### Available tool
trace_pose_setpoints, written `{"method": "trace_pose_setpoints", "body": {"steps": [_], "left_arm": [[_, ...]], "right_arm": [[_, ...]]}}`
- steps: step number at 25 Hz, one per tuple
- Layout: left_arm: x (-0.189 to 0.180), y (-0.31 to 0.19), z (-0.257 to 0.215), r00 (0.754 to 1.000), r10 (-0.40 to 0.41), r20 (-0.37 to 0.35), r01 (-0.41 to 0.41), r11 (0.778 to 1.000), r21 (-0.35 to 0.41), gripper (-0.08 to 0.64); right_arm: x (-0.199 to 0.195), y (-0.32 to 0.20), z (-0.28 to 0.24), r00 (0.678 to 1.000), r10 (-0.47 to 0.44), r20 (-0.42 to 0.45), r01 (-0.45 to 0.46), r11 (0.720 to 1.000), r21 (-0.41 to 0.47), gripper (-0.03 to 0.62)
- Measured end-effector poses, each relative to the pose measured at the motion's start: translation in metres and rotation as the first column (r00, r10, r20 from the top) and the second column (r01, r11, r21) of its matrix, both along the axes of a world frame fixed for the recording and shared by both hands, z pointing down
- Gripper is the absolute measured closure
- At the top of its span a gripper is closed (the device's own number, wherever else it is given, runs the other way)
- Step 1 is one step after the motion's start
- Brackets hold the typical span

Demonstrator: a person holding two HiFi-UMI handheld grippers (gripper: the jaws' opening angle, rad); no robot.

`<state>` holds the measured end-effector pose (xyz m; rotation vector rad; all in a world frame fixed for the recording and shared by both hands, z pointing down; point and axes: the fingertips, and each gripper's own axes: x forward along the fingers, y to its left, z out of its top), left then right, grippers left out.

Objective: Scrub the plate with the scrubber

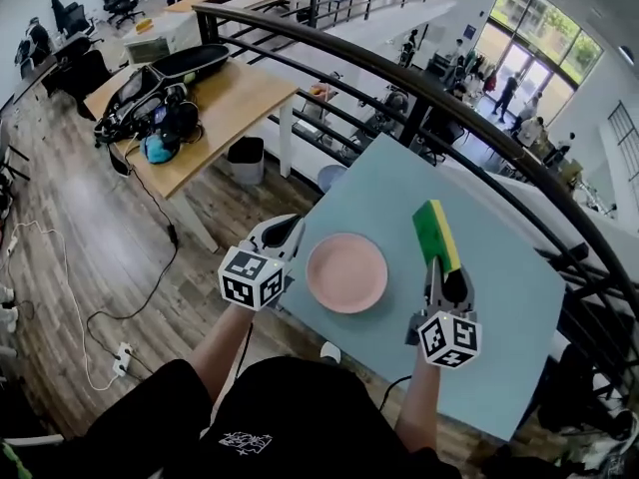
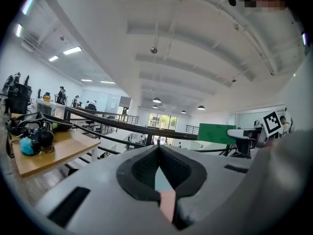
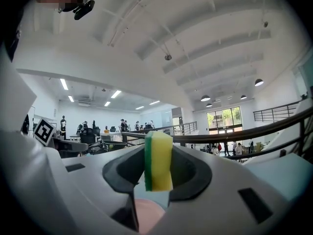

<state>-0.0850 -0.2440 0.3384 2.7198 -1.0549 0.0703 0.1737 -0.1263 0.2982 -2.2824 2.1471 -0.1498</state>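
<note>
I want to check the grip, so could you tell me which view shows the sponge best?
The right gripper view: the sponge sits large and central, clamped in the right gripper. The head view shows it small; the left gripper view shows only its green face.

Bright, even light fills the hall, from tall windows (image 1: pixel 529 48) and ceiling lamps (image 2: pixel 72 50), and shadows on the table (image 1: pixel 499 297) are soft and faint. All views bow strongly at the edges. The gripper views darken at the corners, yet the scrubber (image 3: pixel 158 161) is sharp.
</note>
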Motion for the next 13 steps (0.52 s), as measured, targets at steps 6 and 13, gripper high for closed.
{"method": "trace_pose_setpoints", "body": {"steps": [6, 13], "left_arm": [[0.013, 0.002, -0.017, 0.999, 0.052, 0.007, -0.052, 0.998, 0.048, 0.552], [0.021, -0.005, -0.033, 0.999, 0.053, -0.005, -0.053, 0.996, 0.073, 0.552]], "right_arm": [[-0.004, 0.002, -0.012, 1.0, 0.01, -0.014, -0.01, 1.0, 0.014, 0.459], [-0.001, 0.0, -0.019, 1.0, 0.017, -0.014, -0.016, 1.0, 0.018, 0.459]]}}
